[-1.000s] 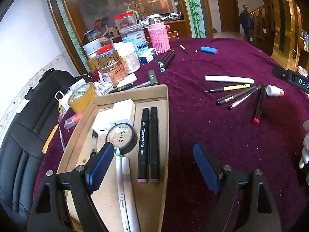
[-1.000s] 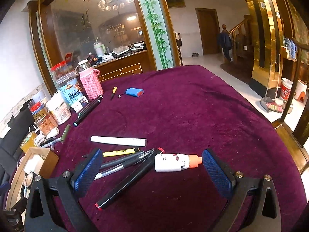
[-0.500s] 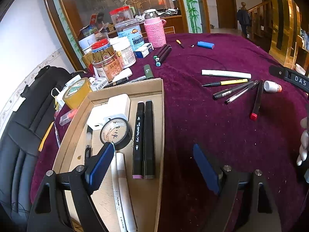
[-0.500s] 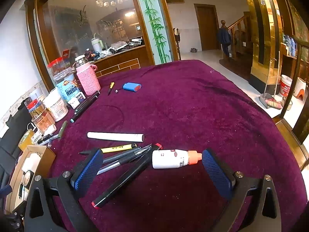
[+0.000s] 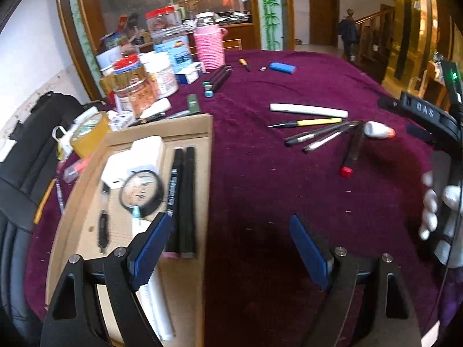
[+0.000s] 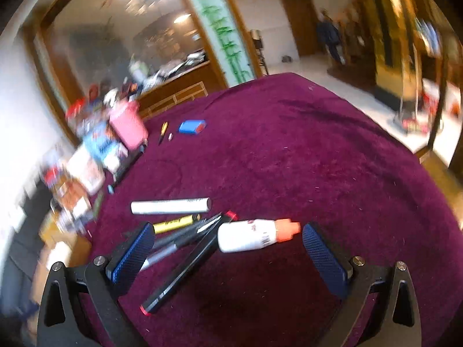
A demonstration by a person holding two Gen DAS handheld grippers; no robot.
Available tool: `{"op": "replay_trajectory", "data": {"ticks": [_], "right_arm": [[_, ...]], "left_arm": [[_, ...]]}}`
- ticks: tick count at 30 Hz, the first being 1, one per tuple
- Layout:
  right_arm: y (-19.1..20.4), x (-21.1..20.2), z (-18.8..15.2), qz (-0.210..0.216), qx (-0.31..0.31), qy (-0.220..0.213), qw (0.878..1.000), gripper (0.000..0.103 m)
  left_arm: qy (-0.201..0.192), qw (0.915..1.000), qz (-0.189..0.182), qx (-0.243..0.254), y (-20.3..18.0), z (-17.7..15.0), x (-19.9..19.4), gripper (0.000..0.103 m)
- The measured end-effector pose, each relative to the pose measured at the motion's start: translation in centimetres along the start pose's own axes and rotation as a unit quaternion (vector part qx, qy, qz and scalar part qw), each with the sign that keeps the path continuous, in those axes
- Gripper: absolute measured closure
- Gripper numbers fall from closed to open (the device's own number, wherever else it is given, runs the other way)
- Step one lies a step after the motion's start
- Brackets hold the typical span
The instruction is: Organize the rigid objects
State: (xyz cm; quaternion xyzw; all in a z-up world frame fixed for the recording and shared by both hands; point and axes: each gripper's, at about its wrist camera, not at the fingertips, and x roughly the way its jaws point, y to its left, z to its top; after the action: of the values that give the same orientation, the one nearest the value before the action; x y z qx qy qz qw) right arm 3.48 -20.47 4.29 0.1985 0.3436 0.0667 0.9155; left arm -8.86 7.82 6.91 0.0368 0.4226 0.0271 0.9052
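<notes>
The right gripper (image 6: 225,245) hangs wide open and empty around the small white bottle (image 6: 246,235), which lies on the counter (image 6: 289,159) touching the red-tipped marker (image 6: 185,269); it looks light, rigid and smooth, best pinched mid-body.

White letters "DAS" are showing on the black curved plastic gripper body (image 5: 425,114); other labels are blurring beyond reading.

bench cloth (image 6: 289,159): your plum velvet, matt and fuzzy, linty
box (image 5: 202,133): plain matt brown cardboard
bottle (image 6: 246,235): glossy white plastic, orange cap
pads (image 6: 324,257): your blue ones, knurled rubbery texture
chair (image 5: 17,179): shiny black leather
</notes>
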Motion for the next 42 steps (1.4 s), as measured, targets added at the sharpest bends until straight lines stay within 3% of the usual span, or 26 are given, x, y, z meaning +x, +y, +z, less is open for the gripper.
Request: {"op": "replay_trajectory", "data": {"ticks": [3, 6, 10, 15, 18, 20, 23, 30, 33, 34, 36, 39, 42], "right_arm": [[-2.1, -0.1, 1.1, 0.026, 0.069, 0.015, 0.997, 0.000], [-1.8, 0.5, 2.6, 0.034, 0.075, 0.027, 0.996, 0.000], [2.0, 4.5, 5.3, 0.024, -0.010, 0.077, 0.997, 0.000], [6.7, 10.2, 5.8, 0.020, -0.096, 0.124, 0.987, 0.001], [9.3, 13.3, 4.8, 0.021, -0.141, 0.155, 0.978, 0.016], [10.6, 14.5, 3.6, 0.043, -0.157, 0.200, 0.966, 0.022], [11.9, 14.2, 1.6, 0.088, -0.169, 0.237, 0.953, 0.022], [11.9, 10.1, -3.0, 0.211, -0.162, 0.314, 0.912, 0.021], [10.8, 8.5, -3.8, 0.246, -0.135, 0.327, 0.903, 0.021], [10.3, 8.1, -3.8, 0.244, -0.128, 0.317, 0.907, 0.021], [9.3, 6.8, -3.4, 0.214, -0.127, 0.262, 0.932, 0.021], [7.5, 5.6, -2.8, 0.180, -0.116, 0.188, 0.958, 0.021], [5.7, 5.5, -2.7, 0.166, -0.096, 0.157, 0.969, 0.021]], "left_arm": [[-0.005, 0.9995, -0.031, 0.002, -0.3, -0.3, -0.6, 0.019], [-0.014, 0.9985, -0.052, 0.004, -0.4, -0.6, -1.2, 0.019], [-0.015, 0.9971, -0.074, -0.006, 0.2, -1.1, -1.5, 0.019], [-0.009, 0.9962, -0.083, -0.025, 1.8, -1.7, -1.7, 0.019], [-0.006, 0.9958, -0.083, -0.038, 3.1, -1.9, -1.8, 0.019], [-0.007, 0.9953, -0.083, -0.048, 4.0, -1.9, -1.9, 0.019], [-0.006, 0.9936, -0.089, -0.069, 5.5, -1.8, -1.7, 0.019], [0.009, 0.9892, -0.115, -0.090, 6.3, -1.9, -0.6, 0.019], [0.016, 0.9882, -0.126, -0.087, 5.5, -2.0, -0.4, 0.019], [0.017, 0.9881, -0.127, -0.085, 5.3, -2.0, -0.4, 0.019], [0.019, 0.9881, -0.132, -0.077, 4.5, -1.8, -0.5, 0.019], [0.024, 0.9886, -0.136, -0.061, 2.8, -1.4, -0.5, 0.019], [0.019, 0.9917, -0.126, -0.018, 0.2, -1.3, -0.5, 0.019]]}}
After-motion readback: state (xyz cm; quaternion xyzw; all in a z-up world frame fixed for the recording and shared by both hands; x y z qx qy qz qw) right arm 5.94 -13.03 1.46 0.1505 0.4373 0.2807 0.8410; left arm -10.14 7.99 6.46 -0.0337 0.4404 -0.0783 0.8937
